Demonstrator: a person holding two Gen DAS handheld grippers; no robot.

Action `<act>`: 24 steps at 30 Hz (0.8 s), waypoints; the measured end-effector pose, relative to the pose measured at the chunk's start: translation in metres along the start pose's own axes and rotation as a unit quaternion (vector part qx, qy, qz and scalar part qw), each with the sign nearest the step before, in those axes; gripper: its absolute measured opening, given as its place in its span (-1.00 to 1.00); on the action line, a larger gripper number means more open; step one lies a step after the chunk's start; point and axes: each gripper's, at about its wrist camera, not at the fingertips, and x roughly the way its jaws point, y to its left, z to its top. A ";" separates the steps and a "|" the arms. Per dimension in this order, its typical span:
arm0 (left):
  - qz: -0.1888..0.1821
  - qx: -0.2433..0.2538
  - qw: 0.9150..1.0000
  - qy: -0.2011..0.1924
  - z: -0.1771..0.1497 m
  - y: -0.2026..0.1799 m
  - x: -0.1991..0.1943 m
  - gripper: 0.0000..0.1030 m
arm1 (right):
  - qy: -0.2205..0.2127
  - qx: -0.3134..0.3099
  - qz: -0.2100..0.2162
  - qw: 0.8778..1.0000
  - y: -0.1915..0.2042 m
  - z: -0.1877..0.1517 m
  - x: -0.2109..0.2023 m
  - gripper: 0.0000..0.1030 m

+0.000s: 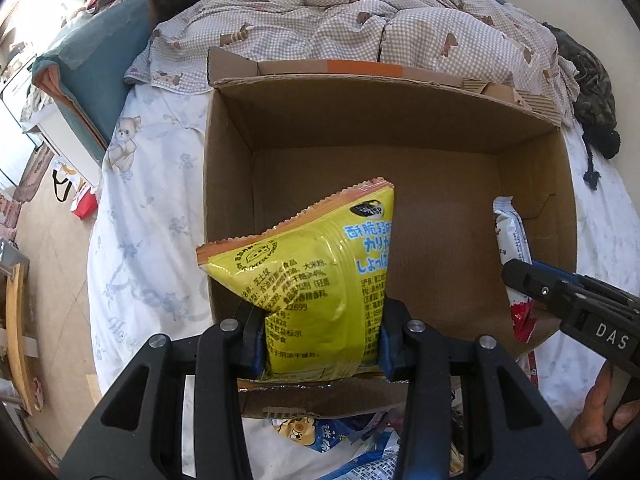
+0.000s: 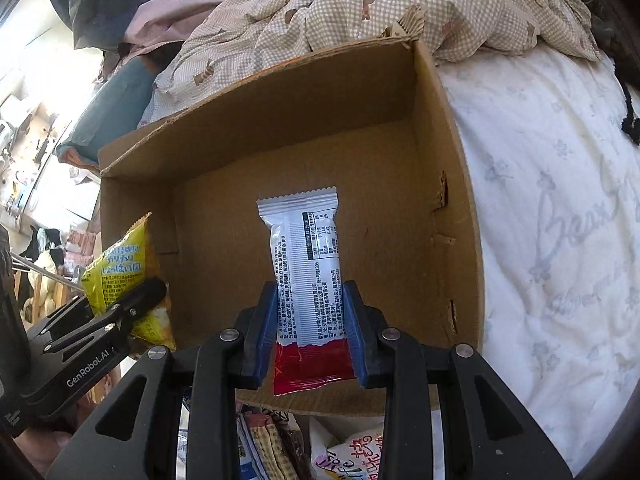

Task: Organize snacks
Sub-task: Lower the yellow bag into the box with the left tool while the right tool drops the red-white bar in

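Note:
An open cardboard box [image 1: 360,120] sits on the bed; it also shows in the right wrist view [image 2: 248,120]. My left gripper [image 1: 320,320] is shut on a yellow snack bag [image 1: 312,272] and holds it over the box's near left corner. My right gripper [image 2: 312,312] is shut on a white and red snack bar packet [image 2: 308,280] and holds it over the box's near side. The yellow bag [image 2: 120,272] and left gripper [image 2: 108,320] show at the left of the right wrist view. The white packet [image 1: 512,240] and right gripper [image 1: 560,296] show at the right of the left wrist view.
Several loose snack packets [image 2: 272,448] lie on the white sheet in front of the box's near wall [image 1: 320,400]. A checked quilt [image 1: 360,12] is bunched behind the box. A teal pillow [image 1: 100,68] lies at the left. The floor [image 1: 60,240] is left of the bed.

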 end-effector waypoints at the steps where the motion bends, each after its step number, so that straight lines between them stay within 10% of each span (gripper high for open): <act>1: 0.000 -0.001 1.000 0.000 0.000 0.000 0.000 -0.27 | 0.000 -0.001 0.000 1.000 0.000 0.000 0.000 -0.35; 16: 0.001 0.001 1.000 -0.007 0.000 0.001 -0.004 -0.25 | 0.003 0.002 0.009 1.000 -0.002 0.001 0.004 -0.33; 18: -0.018 0.002 1.000 -0.004 0.000 0.000 -0.006 -0.05 | 0.000 0.006 0.014 1.000 -0.002 0.002 0.004 -0.30; 20: -0.022 -0.003 1.000 -0.017 0.000 0.001 -0.012 0.71 | -0.006 0.006 0.013 1.000 -0.003 0.000 0.001 -0.30; 23: -0.028 -0.008 0.999 -0.041 0.001 0.002 -0.023 0.91 | -0.019 0.014 0.013 1.000 -0.004 0.001 -0.004 -0.17; 24: -0.028 -0.007 0.999 -0.043 0.002 0.001 -0.024 0.91 | -0.024 0.019 0.017 0.999 -0.005 0.002 -0.007 0.17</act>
